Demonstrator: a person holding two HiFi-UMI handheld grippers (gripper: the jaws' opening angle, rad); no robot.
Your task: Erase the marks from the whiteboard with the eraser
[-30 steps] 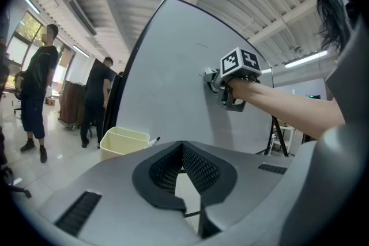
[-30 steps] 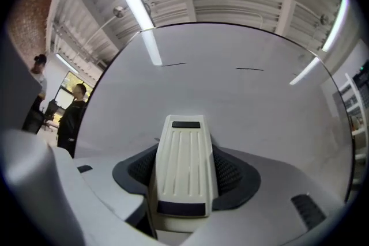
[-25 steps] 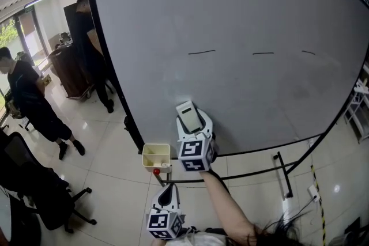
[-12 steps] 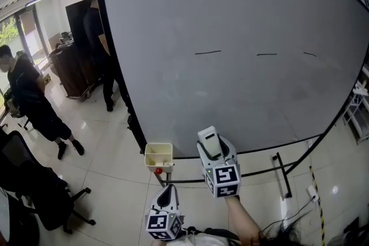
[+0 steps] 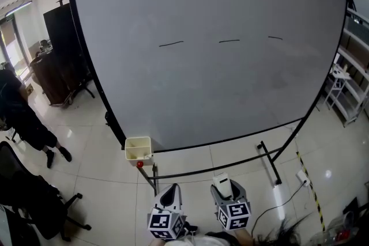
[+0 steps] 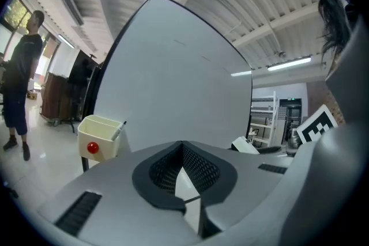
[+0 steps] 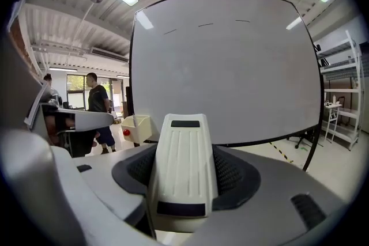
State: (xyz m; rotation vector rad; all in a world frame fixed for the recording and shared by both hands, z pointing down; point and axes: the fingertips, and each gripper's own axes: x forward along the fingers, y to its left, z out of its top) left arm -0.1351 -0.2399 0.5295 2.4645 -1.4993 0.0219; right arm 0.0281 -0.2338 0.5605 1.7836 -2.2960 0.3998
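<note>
The big whiteboard [image 5: 213, 83] stands upright on a black frame. Three short black dashes run across its upper part: the left mark [image 5: 171, 43], the middle mark [image 5: 229, 41] and the right mark [image 5: 275, 38]. They also show as dashes [image 7: 206, 25] in the right gripper view. The white ribbed eraser [image 7: 185, 164] sits between the jaws of my right gripper [image 5: 223, 188], which is shut on it, low and well back from the board. My left gripper [image 5: 169, 196] hangs beside it, shut with nothing in it [image 6: 183, 150].
A cream holder [image 5: 138, 148] with a red knob and a marker hangs at the board's lower left corner. The stand's black feet [image 5: 268, 161] reach out over the tiled floor. A person [image 5: 23, 118] and an office chair [image 5: 29, 199] are at left, metal shelving [image 5: 340, 95] at right.
My right gripper with the eraser has dropped from the board's lower edge and drawn back beside the left gripper. The head view has shifted, so the board sits further left.
</note>
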